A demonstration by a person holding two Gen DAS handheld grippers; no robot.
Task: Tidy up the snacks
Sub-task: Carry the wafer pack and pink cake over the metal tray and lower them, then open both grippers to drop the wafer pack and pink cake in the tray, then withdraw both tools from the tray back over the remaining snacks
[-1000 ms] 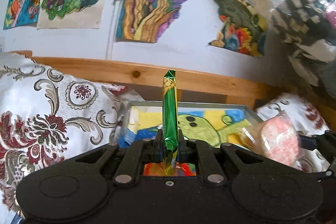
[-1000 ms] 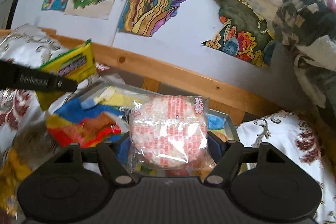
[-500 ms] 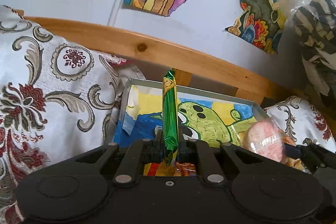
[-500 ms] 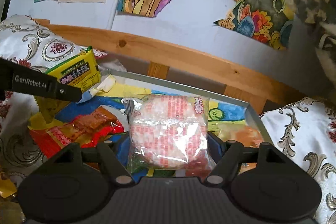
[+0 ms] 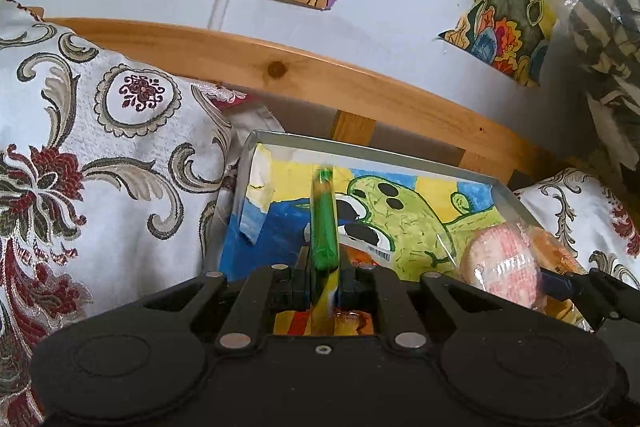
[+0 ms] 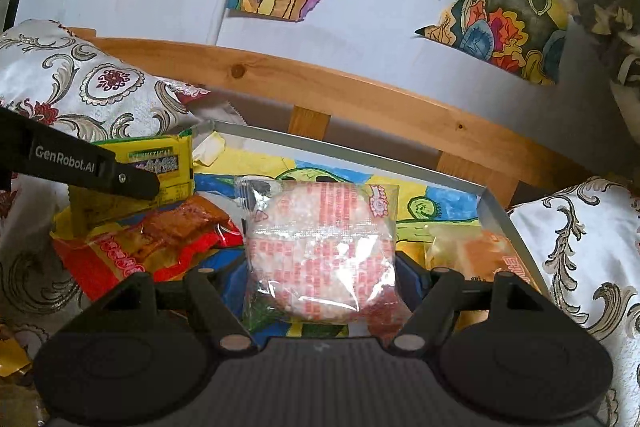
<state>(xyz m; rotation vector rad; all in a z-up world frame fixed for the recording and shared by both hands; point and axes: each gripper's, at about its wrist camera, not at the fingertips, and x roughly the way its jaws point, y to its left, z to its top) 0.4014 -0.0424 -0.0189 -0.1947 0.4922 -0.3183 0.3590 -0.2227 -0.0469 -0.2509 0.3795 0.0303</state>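
Snacks held over metal tray (image 5: 504, 189), one per gripper. Left gripper (image 5: 324, 267) clamped on green-and-yellow packet (image 5: 325, 223), edge-on and upright in left wrist view, pointing forward and slightly down at painted sheet (image 5: 416, 227) lining tray. Same packet (image 6: 158, 173) broadside in right wrist view, pinched by black finger (image 6: 92, 167) reaching in from left, above red snack bag (image 6: 160, 239) at tray's left edge. Right gripper (image 6: 320, 267) closed on clear-wrapped round pink cake (image 6: 318, 247), standing face-on between its fingers over tray's middle. Cake (image 5: 500, 265) also at lower right of left wrist view. Orange packet (image 6: 484, 249) lying against tray's right wall. Patterned cushions (image 5: 100, 163) flanking tray, wooden rail (image 5: 320, 79) behind
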